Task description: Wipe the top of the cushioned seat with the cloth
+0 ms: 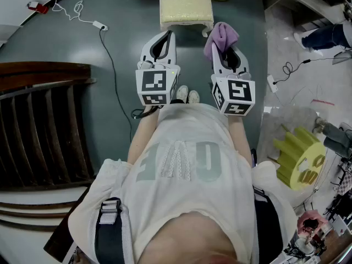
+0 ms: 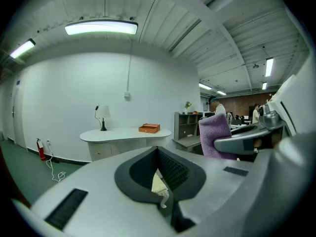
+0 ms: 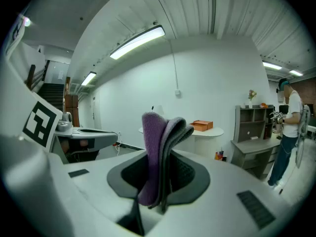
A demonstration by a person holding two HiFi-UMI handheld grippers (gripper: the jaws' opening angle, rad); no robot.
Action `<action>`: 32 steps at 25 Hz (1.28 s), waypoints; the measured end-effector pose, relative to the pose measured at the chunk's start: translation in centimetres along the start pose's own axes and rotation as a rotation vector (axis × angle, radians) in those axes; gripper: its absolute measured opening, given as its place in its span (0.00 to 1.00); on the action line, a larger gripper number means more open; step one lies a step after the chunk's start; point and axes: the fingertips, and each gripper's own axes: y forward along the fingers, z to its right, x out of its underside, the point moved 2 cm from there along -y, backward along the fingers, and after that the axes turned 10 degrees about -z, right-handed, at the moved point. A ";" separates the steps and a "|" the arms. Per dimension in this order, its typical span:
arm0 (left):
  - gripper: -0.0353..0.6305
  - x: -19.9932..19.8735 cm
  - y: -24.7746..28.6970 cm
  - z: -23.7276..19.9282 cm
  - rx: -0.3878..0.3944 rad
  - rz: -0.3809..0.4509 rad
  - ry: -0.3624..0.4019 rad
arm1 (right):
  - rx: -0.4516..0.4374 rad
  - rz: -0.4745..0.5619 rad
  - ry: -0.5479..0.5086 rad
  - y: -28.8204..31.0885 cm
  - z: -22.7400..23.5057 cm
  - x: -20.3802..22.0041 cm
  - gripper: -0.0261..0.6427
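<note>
Clamps cloth in right gripper at 1 o'clock. Holds left gripper at 11 o'clock, jaws together. Faces seat at 12 o'clock.

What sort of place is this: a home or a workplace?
Probably a workplace, an open lab-style office or workshop: a long ceiling tube light, a white curved desk and a grey open shelf unit.

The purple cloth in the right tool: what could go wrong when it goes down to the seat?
The cloth is pinched as a folded bunch in the right tool, so the tool itself may scrape the cushioned seat. The floor cable near the shoes might catch a step.
</note>
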 end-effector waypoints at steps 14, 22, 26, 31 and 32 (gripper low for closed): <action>0.06 0.1 -0.4 -1.6 -0.006 -0.009 -0.017 | -0.001 -0.011 -0.006 0.6 -1.0 0.2 0.18; 0.06 0.2 -0.1 -4.3 0.004 0.003 -0.032 | 0.000 0.023 0.002 1.6 -2.0 -0.6 0.18; 0.06 -0.5 0.4 -5.7 0.015 0.025 0.004 | 0.020 0.024 0.009 2.6 -1.9 -1.1 0.18; 0.06 -0.5 2.1 -7.4 0.000 0.028 0.033 | 0.031 0.026 0.013 3.8 -1.7 -1.6 0.18; 0.06 -0.7 2.5 -7.8 -0.015 0.028 0.044 | 0.040 0.020 -0.004 4.2 -1.5 -1.8 0.18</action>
